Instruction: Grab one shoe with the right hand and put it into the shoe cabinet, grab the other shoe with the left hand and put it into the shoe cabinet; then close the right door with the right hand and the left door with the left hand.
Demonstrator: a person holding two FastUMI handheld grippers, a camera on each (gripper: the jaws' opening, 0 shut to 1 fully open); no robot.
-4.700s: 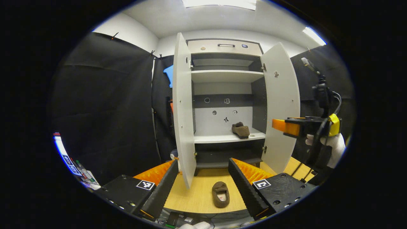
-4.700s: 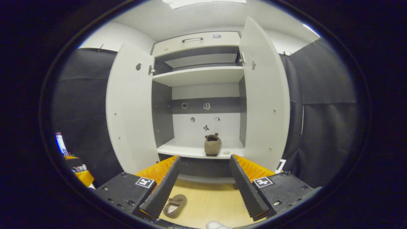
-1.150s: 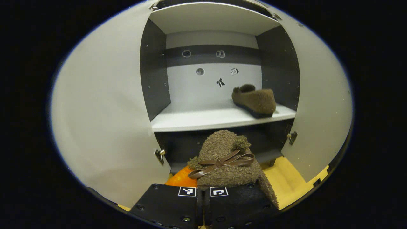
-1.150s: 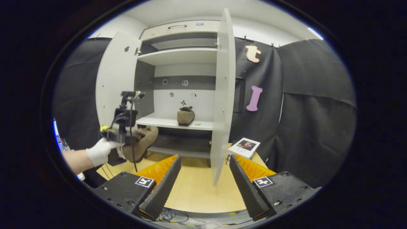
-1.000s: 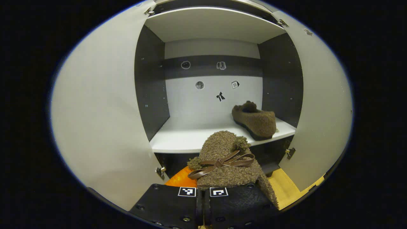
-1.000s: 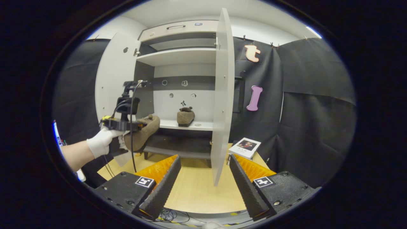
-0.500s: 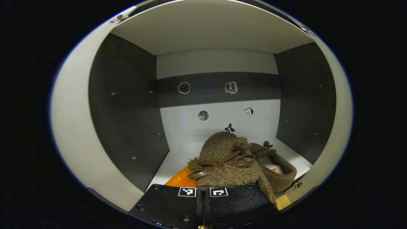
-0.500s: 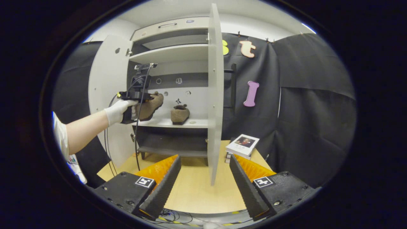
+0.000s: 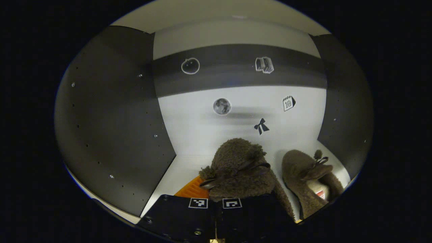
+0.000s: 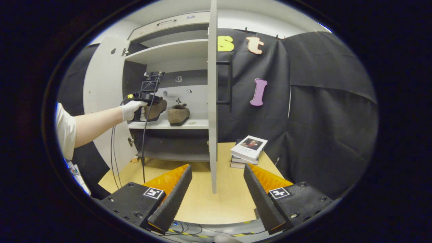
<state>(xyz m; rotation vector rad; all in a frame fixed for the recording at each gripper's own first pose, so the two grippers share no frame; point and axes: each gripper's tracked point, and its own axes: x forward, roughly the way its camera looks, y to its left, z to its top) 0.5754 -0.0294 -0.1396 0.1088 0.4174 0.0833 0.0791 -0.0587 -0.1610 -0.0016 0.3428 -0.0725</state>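
My left gripper [image 9: 230, 195] is shut on a fuzzy brown shoe with a bow [image 9: 238, 170], toe pointing at the cabinet's back wall. It is inside the shoe cabinet, over the white shelf [image 9: 175, 168]. The other brown shoe [image 9: 305, 177] lies on that shelf just to its right. In the right gripper view a gloved hand [image 10: 130, 109] holds the left gripper [image 10: 145, 98] with its shoe [image 10: 157, 108] slightly above the shelf [image 10: 189, 125], left of the resting shoe [image 10: 179, 114]. My right gripper [image 10: 216, 168] stands open over the table, with nothing between its fingers.
Both cabinet doors are open: the right door [image 10: 212, 101] shows edge-on ahead of my right gripper, the left door [image 10: 101, 87] behind the person's arm. A stack of books [image 10: 249, 147] lies on the wooden table [image 10: 229, 199] right of the cabinet. Cables hang from the left gripper.
The left gripper has carried its shoe up from the table and into the cabinet, beside the shoe on the shelf. The right gripper's view has swung rightward; it stays open.
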